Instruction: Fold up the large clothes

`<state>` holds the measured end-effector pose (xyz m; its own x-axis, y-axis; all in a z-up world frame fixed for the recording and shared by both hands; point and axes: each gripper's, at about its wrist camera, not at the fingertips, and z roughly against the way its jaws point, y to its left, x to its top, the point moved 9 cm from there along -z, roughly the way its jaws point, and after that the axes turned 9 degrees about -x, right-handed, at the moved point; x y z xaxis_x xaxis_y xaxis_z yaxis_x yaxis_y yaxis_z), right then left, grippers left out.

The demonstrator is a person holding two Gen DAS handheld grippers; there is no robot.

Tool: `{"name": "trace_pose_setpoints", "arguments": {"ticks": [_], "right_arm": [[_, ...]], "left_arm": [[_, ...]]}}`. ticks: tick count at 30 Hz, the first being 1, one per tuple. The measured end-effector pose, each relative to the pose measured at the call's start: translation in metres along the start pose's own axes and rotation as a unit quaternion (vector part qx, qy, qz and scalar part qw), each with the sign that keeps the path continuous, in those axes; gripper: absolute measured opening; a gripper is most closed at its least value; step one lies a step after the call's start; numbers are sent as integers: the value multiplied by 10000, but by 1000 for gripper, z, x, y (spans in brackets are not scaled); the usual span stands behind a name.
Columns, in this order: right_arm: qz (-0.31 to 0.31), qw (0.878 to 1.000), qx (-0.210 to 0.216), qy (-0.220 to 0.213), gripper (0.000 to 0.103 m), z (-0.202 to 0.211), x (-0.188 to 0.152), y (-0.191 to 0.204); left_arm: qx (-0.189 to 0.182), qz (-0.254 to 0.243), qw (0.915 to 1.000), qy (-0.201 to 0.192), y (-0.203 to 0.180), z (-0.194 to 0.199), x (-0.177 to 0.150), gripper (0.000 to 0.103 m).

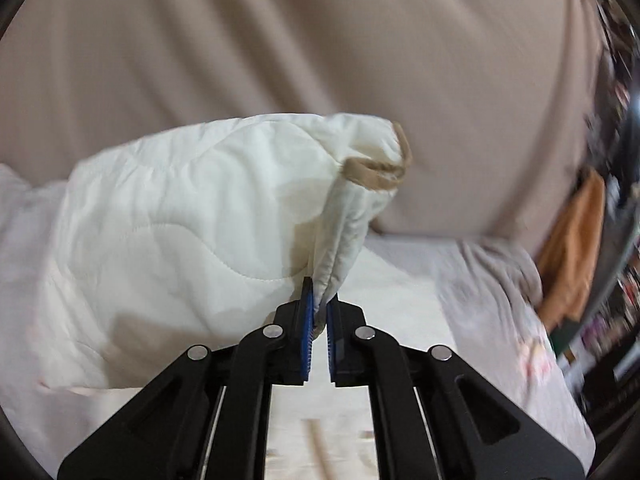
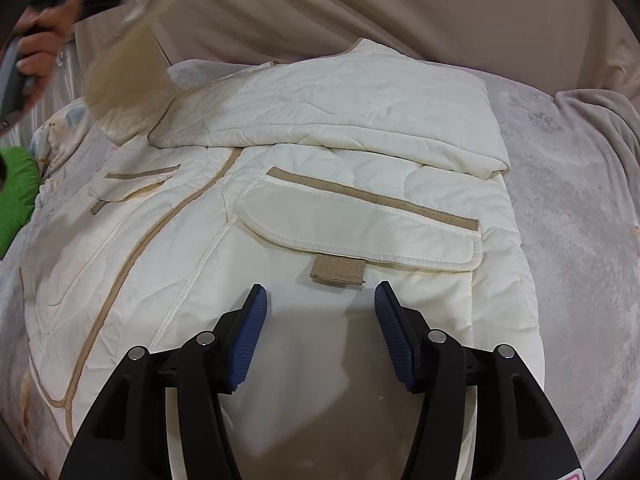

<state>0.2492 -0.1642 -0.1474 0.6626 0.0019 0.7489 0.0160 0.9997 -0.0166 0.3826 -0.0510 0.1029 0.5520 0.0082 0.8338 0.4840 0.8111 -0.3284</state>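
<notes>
**Asker:** While the cream quilted jacket with tan trim (image 2: 280,208) lies on the bed, where exactly is it, and how is it arranged?

**Describer:** It is spread front-up over a pale grey, faintly patterned bedcover (image 2: 568,220). One sleeve is folded flat across the chest, far from the camera. Below it sits a padded pocket flap (image 2: 360,228) with a tan strip above it and a small tan tab (image 2: 338,269) under it. A tan band runs down the front opening.

**Asker:** What is the right gripper doing?

**Describer:** The right gripper (image 2: 320,300), black with ribbed blue pads, hangs over the lower front of the jacket, just short of the tan tab. Its jaws stand moderately wide, with nothing pinched between them.

**Asker:** And the left one?

**Describer:** The left gripper (image 1: 318,308) has its blue pads clamped narrowly on a fold of cream quilted cloth, near a cuff edged in tan. That part is lifted clear of the bed and hangs in the air before a beige draped curtain (image 1: 280,40). In the right wrist view it appears as a blurred cream flap at the upper left, beside a person's hand (image 2: 40,48) gripping a handle.

**Asker:** Anything else nearby?

**Describer:** A bright green item (image 2: 16,196) at the left edge; I cannot tell what it is.
</notes>
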Motion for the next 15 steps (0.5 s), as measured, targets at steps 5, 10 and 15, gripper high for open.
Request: {"name": "trace_pose_setpoints", "arguments": {"ticks": [5, 10, 15], "right_arm": [[-42, 9999, 127, -17, 62, 1, -1, 0], [-90, 9994, 336, -23, 68, 3, 0, 1], [-363, 9983, 466, 20, 68, 8, 6, -8]], "left_arm": [[-11, -220, 9912, 1302, -37, -130, -95, 18], [-108, -351, 9906, 1319, -41, -144, -137, 58], [-460, -124, 9962, 735, -28, -69, -101, 92]]}}
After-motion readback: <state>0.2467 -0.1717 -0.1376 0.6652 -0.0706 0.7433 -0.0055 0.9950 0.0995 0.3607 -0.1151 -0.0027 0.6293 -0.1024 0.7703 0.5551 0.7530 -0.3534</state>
